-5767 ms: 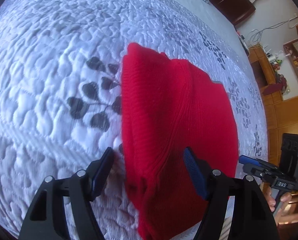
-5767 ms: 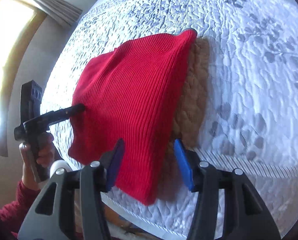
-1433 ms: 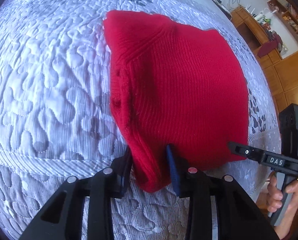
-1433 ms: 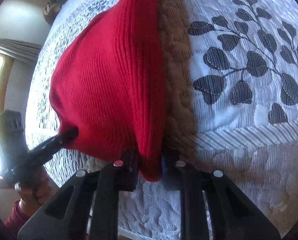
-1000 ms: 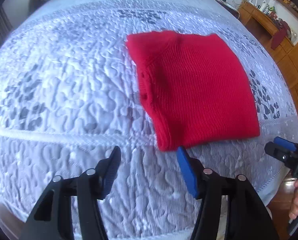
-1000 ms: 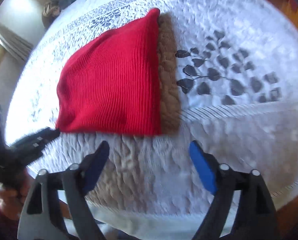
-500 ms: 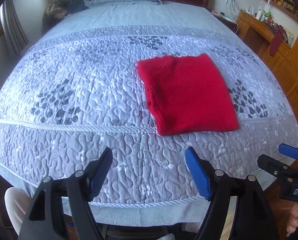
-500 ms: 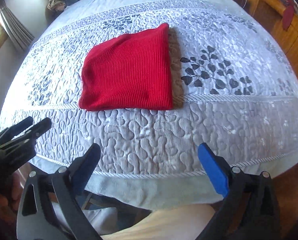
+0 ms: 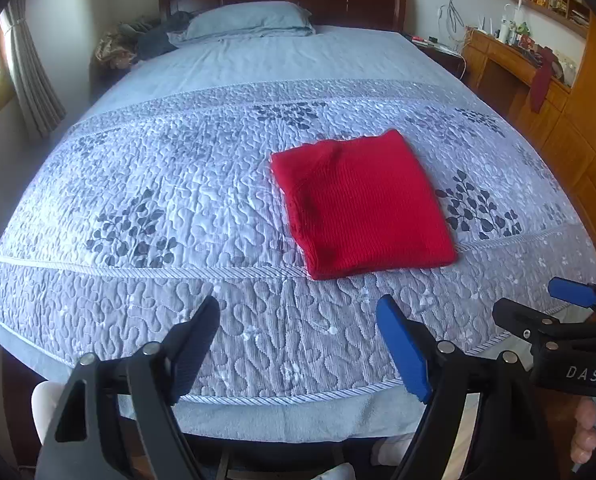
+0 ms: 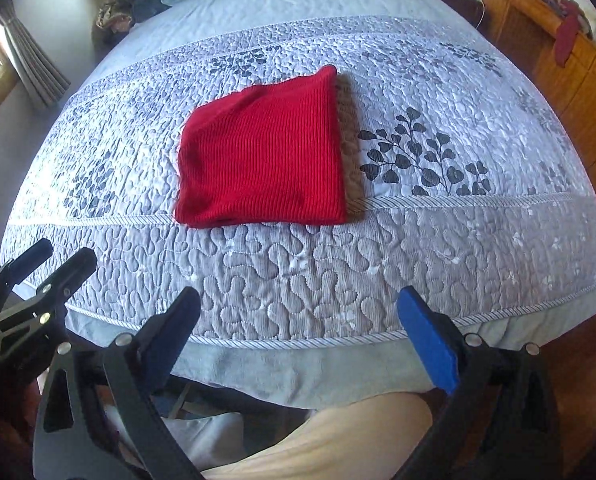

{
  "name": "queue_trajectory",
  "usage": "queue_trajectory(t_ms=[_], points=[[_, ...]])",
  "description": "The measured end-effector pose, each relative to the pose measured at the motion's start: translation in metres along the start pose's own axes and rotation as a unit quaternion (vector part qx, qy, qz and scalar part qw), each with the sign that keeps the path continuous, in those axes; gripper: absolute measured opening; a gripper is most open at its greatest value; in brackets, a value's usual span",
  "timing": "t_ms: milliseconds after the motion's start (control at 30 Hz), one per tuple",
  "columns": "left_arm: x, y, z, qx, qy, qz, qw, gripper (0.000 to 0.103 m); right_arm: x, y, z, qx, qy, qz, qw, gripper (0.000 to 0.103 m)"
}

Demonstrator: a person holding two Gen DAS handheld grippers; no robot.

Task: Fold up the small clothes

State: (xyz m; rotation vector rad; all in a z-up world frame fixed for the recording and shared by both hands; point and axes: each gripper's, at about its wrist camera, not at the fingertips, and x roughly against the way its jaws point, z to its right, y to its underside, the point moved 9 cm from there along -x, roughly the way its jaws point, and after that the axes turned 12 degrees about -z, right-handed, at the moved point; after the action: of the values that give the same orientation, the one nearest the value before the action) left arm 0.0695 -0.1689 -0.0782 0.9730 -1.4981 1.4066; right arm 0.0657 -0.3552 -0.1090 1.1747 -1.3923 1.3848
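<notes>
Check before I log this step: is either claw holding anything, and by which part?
Nothing: left claw and right claw are open, apart from the folded red sweater.

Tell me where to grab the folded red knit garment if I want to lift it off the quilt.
Take the folded red knit garment by its near corners, coming from the foot of the bed: that edge faces both open tools, left tool and right tool.

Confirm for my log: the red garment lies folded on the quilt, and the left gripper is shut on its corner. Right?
Not quite. The red garment lies folded on the quilt, but the left gripper is open and clear of it, as the left wrist view shows.
</notes>
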Motion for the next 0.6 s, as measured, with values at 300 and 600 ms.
queue_trajectory(t_ms=[300, 600], points=[[-0.0005, -0.0015, -0.0036, 0.008, -0.016, 0.004, 0.9998, 0.084, -0.0010, 0.0027, 0.0017, 0.004, 0.006, 0.000, 1.000, 0.098], [-0.0072, 0.0016, 0.0003, 0.003, -0.013, -0.008, 0.9999, 0.085, -0.0015, 0.0033, -0.0001, 0.004, 0.004, 0.001, 1.000, 0.098]])
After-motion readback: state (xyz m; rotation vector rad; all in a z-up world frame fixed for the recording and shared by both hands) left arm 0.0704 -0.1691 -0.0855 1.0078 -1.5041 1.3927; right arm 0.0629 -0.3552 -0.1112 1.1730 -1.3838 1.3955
